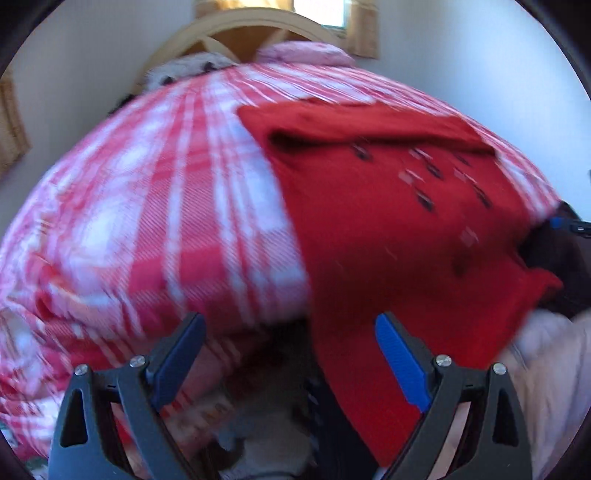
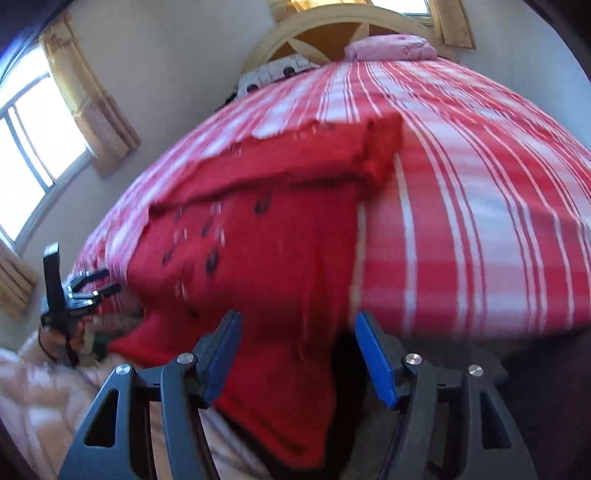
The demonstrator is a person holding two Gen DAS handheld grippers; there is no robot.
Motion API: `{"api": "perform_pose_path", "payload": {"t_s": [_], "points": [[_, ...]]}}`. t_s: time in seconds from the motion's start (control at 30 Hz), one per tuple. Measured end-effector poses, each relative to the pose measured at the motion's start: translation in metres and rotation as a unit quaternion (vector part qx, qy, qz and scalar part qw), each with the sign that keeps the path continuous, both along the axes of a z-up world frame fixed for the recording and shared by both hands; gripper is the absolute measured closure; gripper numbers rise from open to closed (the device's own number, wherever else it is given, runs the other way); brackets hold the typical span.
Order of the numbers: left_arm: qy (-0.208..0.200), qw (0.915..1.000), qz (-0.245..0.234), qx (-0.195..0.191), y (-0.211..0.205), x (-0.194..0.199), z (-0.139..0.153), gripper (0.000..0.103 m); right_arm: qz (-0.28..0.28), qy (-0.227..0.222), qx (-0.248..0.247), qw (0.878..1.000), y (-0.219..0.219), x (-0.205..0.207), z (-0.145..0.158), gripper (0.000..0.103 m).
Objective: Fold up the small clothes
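A red knitted garment point(image 1: 388, 221) with small dark and white marks lies on the bed, its near part hanging over the bed's front edge. It also shows in the right wrist view point(image 2: 266, 251), with one part folded across the top. My left gripper point(image 1: 291, 332) is open, close in front of the hanging hem, with the cloth beside its right finger. My right gripper point(image 2: 295, 332) is open, with the hanging cloth between and behind its fingers. Both views are motion-blurred. The left gripper also shows small at the left of the right wrist view point(image 2: 85, 291).
The bed has a red and white checked cover point(image 1: 147, 221). A pink pillow point(image 2: 391, 46) and a white spotted pillow point(image 2: 273, 75) lie by the curved wooden headboard point(image 2: 332, 22). A curtained window point(image 2: 33, 140) is on the left wall. Pale pink cloth point(image 2: 33, 398) lies low left.
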State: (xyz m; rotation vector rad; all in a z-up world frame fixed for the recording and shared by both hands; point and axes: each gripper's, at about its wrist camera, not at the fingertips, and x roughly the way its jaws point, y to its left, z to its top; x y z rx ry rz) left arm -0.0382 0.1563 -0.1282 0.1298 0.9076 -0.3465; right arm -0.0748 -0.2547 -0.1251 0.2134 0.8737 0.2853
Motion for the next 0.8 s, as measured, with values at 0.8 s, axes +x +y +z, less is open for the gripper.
{"api": "perform_pose_path", "payload": {"t_s": [0.8], "points": [[0.038, 0.9951, -0.091, 0.006, -0.021, -0.052, -0.013, 0.007, 0.071, 0.042, -0.114, 0.990, 0.048, -0.036, -0.057, 0.039]]}}
